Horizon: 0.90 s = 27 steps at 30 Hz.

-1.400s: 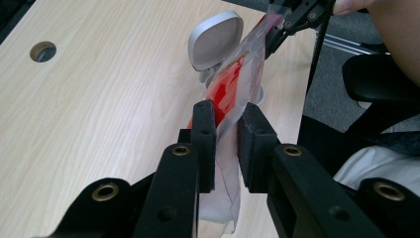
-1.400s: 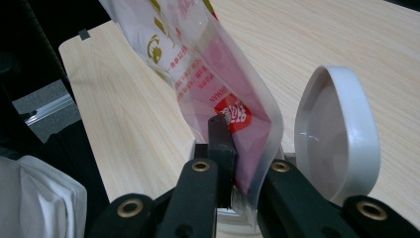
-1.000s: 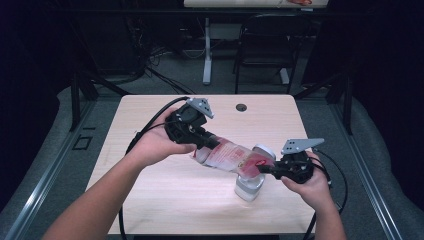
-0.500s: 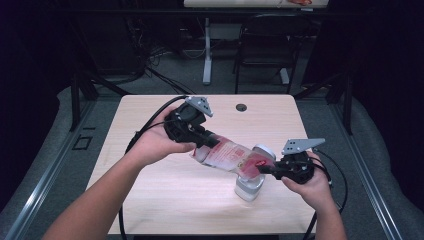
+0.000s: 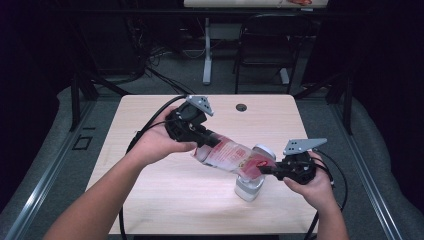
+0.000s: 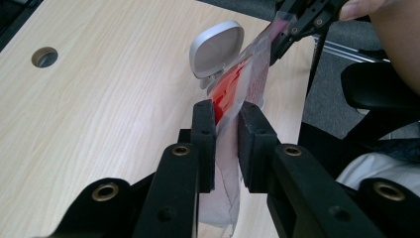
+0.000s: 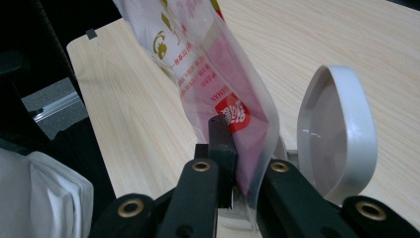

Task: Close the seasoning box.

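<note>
High view: I see plastic bag (image 5: 230, 154) stretched above table (image 5: 150, 175) between left gripper (image 5: 196, 137) and right gripper (image 5: 266, 171), over white container (image 5: 248, 186).
Left gripper view: my jaws pinch bag end (image 6: 225, 144); container lid (image 6: 217, 47) beyond.
Right gripper view: jaws clamp bag (image 7: 233, 119); open lid (image 7: 334, 134) just beside.

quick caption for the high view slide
Both grippers, left and right, hold a plastic pouch over an open-lidded container.
</note>
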Available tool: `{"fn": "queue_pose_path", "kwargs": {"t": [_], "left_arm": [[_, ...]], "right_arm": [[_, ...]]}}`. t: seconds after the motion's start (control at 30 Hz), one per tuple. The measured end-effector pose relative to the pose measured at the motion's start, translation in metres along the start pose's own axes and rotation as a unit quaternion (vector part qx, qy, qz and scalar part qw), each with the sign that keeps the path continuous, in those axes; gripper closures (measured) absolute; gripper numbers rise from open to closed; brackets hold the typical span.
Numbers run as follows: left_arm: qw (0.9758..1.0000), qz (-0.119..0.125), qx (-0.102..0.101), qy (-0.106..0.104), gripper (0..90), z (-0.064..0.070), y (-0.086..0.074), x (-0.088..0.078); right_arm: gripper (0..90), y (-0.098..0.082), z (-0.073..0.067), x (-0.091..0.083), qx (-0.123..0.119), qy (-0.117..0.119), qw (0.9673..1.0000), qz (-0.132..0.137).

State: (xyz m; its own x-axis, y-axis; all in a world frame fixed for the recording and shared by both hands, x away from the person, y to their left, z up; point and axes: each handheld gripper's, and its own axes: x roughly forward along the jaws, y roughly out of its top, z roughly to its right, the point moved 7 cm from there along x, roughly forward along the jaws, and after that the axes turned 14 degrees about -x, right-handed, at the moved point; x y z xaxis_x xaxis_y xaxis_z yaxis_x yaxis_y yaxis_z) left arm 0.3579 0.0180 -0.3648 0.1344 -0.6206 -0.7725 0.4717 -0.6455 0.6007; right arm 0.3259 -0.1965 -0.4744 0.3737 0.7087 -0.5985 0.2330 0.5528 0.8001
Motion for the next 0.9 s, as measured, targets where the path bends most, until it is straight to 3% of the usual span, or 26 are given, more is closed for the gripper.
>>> {"fn": "queue_pose_path", "kwargs": {"t": [0.57, 0.9], "left_arm": [[1.0000, -0.004, 0.007, -0.005, 79.4, 0.005, 0.001, 0.007], [1.0000, -0.001, -0.004, -0.001, 79.2, -0.001, -0.006, 0.006]], "right_arm": [[88.1, -0.006, 0.009, -0.004, 0.018, -0.021, 0.9996, 0.002], [87.0, -0.002, 0.013, 0.001, 0.026, -0.033, 0.9990, 0.012]]}}
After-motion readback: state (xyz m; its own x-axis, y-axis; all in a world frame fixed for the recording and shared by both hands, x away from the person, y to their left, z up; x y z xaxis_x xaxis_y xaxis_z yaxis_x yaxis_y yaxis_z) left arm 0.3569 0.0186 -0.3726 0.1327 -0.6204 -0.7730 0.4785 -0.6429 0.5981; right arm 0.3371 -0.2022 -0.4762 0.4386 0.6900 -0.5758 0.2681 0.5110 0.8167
